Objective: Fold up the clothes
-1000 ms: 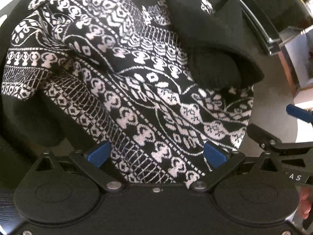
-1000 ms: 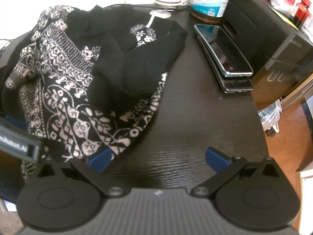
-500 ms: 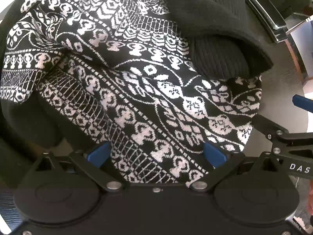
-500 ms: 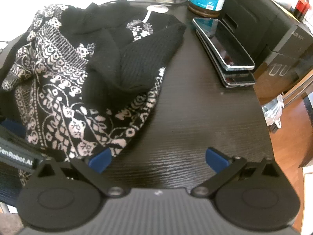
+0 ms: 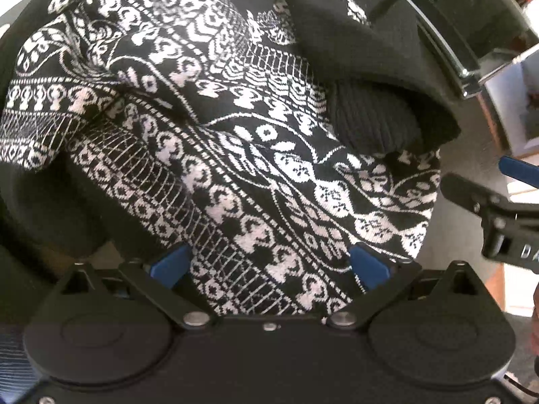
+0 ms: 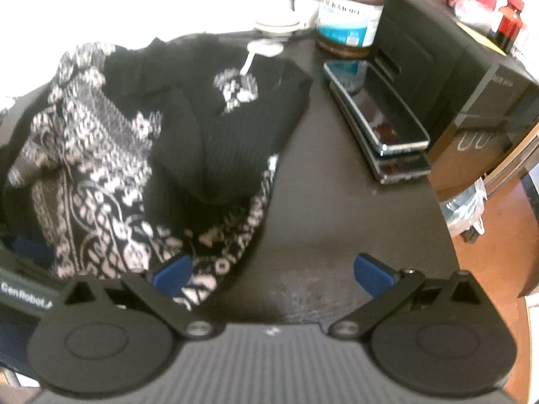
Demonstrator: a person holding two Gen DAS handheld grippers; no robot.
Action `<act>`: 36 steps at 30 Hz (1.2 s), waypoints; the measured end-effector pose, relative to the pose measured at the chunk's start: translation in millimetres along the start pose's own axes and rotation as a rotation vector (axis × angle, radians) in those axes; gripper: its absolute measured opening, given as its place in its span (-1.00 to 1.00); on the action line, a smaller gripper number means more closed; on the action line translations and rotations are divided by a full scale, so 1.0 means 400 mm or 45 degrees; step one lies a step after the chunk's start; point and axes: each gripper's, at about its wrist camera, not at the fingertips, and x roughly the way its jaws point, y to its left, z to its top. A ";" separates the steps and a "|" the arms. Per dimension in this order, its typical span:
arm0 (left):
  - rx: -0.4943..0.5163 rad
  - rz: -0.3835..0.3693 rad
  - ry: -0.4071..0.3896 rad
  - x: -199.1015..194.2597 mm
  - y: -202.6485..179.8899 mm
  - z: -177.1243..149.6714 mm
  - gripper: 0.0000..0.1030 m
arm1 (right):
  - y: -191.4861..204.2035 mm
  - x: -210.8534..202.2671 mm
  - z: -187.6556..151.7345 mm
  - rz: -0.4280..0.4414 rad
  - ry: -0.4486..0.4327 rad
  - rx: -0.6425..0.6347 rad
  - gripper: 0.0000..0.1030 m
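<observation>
A black-and-white patterned knit sweater (image 5: 235,141) lies crumpled on the dark table, with a plain black ribbed part (image 5: 374,124) folded over its right side. My left gripper (image 5: 269,266) hovers open over the sweater's near hem, its blue fingertips (image 5: 168,264) spread wide with patterned cloth showing between them. In the right wrist view the same sweater (image 6: 134,161) covers the table's left half. My right gripper (image 6: 273,272) is open at the sweater's lower right corner, left fingertip (image 6: 171,274) over the hem, right one over bare table. The right gripper (image 5: 518,175) also shows at the left view's right edge.
On the dark wood table (image 6: 337,219) lie two stacked phones (image 6: 380,124) right of the sweater. A supplement jar (image 6: 350,17) and a small dish (image 6: 278,23) stand at the back. Black boxes (image 6: 454,77) line the right side; the table's right edge drops to the floor with a plastic bag (image 6: 466,208).
Both grippers have shifted slightly relative to the sweater. The right view has drawn back a little and turned blurry. Both stay open.
</observation>
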 end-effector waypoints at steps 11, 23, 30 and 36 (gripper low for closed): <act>-0.259 -0.031 -0.242 -0.114 0.135 -0.048 0.97 | 0.094 -0.022 0.050 0.034 -0.097 -0.163 0.99; -0.580 0.017 -0.446 -0.191 0.412 -0.170 0.41 | 0.272 -0.036 0.050 0.478 -0.054 -0.532 0.74; -0.534 0.011 -0.434 -0.161 0.385 -0.160 0.21 | 0.381 0.037 -0.002 0.523 0.108 -0.738 -0.04; -0.497 0.064 -0.454 -0.154 0.369 -0.114 0.12 | 0.339 0.040 -0.014 0.445 0.090 -0.689 -0.70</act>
